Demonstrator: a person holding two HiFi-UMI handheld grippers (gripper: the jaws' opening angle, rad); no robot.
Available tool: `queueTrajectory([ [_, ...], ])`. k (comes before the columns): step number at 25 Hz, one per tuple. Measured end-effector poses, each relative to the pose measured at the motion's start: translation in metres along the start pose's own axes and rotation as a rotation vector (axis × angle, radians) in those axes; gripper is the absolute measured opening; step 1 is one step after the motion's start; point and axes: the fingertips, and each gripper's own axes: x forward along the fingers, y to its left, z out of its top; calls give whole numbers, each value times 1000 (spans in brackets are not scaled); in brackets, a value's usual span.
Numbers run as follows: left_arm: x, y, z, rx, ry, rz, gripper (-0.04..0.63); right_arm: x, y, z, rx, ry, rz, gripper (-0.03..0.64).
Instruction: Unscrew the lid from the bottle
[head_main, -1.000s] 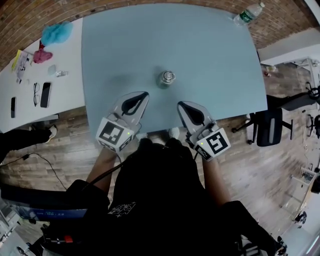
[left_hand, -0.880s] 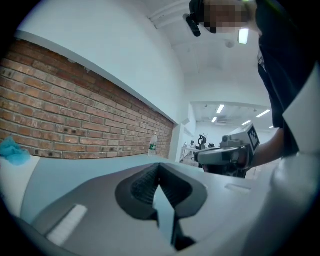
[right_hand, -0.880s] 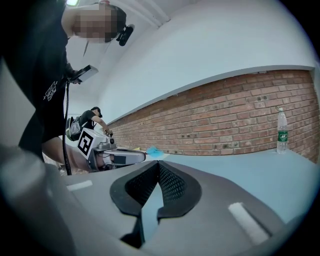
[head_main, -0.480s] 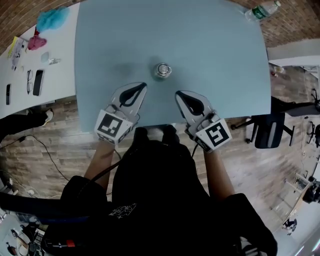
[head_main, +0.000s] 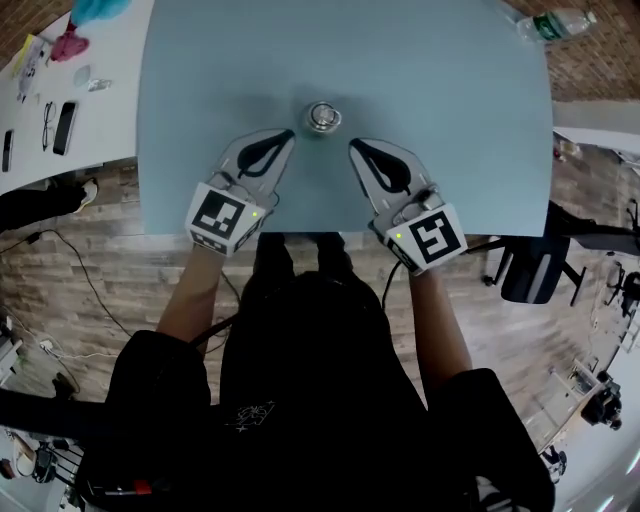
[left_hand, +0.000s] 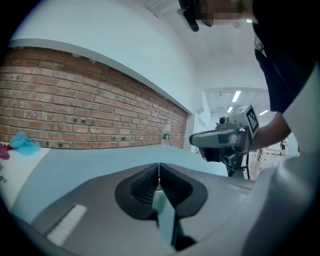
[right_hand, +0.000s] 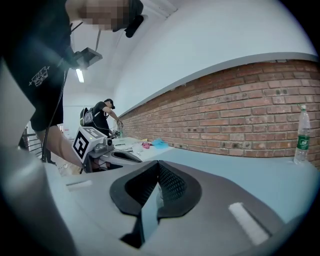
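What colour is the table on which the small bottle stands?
Pale blue. The table shows best in the head view, with the bottle standing on it.

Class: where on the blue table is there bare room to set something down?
Bare: the blue table beyond the metal bottle, out to the water bottle at its corner. Crowded: near edge, where left claw and right claw flank that bottle.

Looking along right gripper (right_hand: 158, 165): jaws pressed together, nothing between. Beyond, pale blue table (right_hand: 240, 170) up to brick wall (right_hand: 235, 115). Far right: clear plastic bottle (right_hand: 301, 136), green label, upright near wall. Left side: left gripper (right_hand: 136, 159) with marker cube, roughly level over table. Behind it: white table (right_hand: 131, 145) with small clutter, blue fluffy thing (right_hand: 158, 143). Person (right_hand: 102, 117) standing far back.
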Motion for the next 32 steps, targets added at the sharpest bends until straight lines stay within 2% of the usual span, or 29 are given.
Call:
queueTrajectory([
  [5,4,11,-5,-10,-5,24,40,3,-12,-9,-13,19,11,3],
  [13,-1,20,-45,-36,66,52,121,14,-16,-26,12,26,31,5],
  [21,21,13,-58,3,85,1,276,30,-18,-29,8,22,53,99],
  [25,38,7,-61,44,90,-16,345,41,-20,-33,-29,36,74,192],
  [32,61,4,-63,47,67,16,410,61,-12,-46,-132,94,131,267],
])
